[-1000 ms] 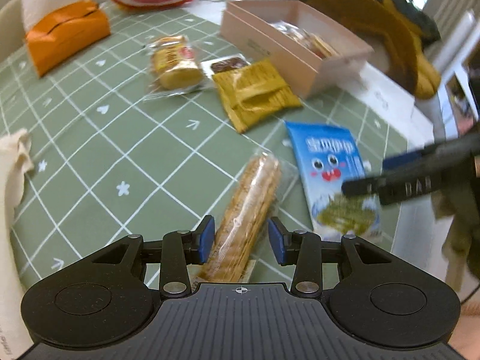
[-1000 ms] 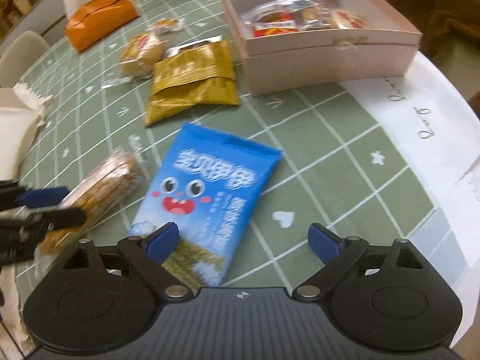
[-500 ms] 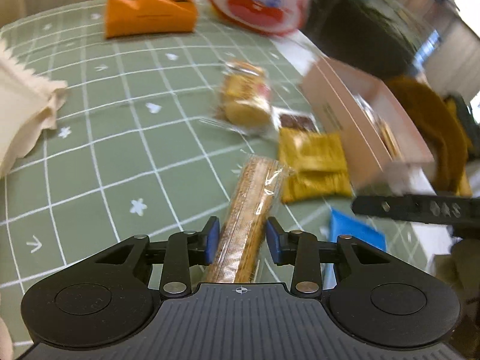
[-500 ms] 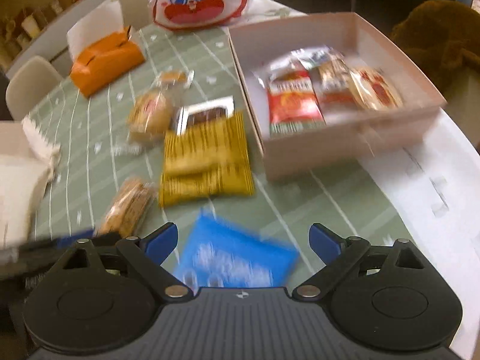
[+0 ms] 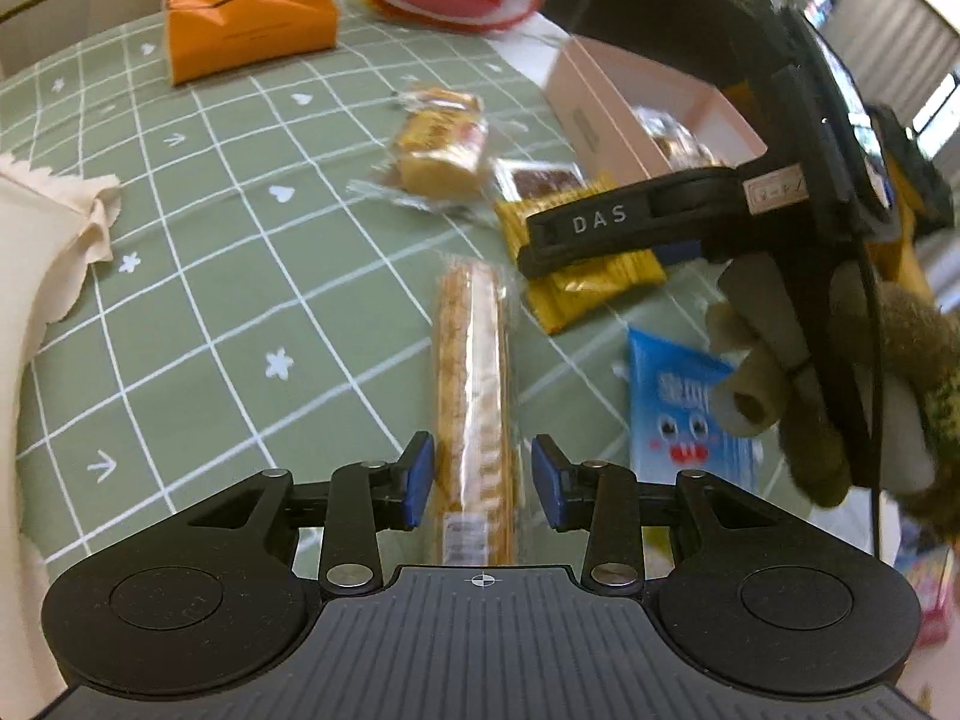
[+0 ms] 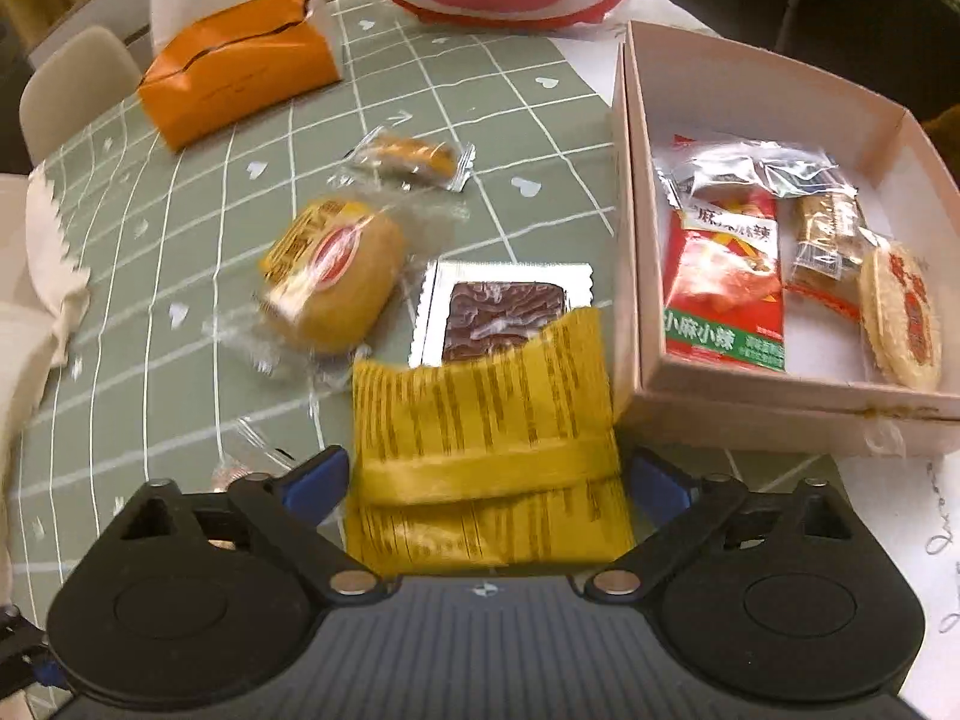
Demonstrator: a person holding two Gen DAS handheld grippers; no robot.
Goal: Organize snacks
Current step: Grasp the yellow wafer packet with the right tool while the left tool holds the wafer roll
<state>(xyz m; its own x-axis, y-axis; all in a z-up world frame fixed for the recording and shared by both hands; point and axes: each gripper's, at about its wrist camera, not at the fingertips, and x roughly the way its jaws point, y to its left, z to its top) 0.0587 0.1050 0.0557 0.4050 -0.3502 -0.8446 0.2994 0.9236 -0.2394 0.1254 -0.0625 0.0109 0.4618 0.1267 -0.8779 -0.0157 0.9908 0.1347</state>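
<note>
While both jaws stand open, treat this as two pre-grasps. Left gripper [image 5: 478,474]: straddling the biscuit stick [image 5: 472,372] on the bench [image 5: 198,276], pads apart from the wrapper; close squarely across the width, gently, since contents likely crumble. Right gripper [image 6: 489,483]: straddling the yellow pack [image 6: 489,438], just beside the box [image 6: 630,276]; close on the folded edge, lift clear of the wall, then lower beside the snacks already inside.
</note>
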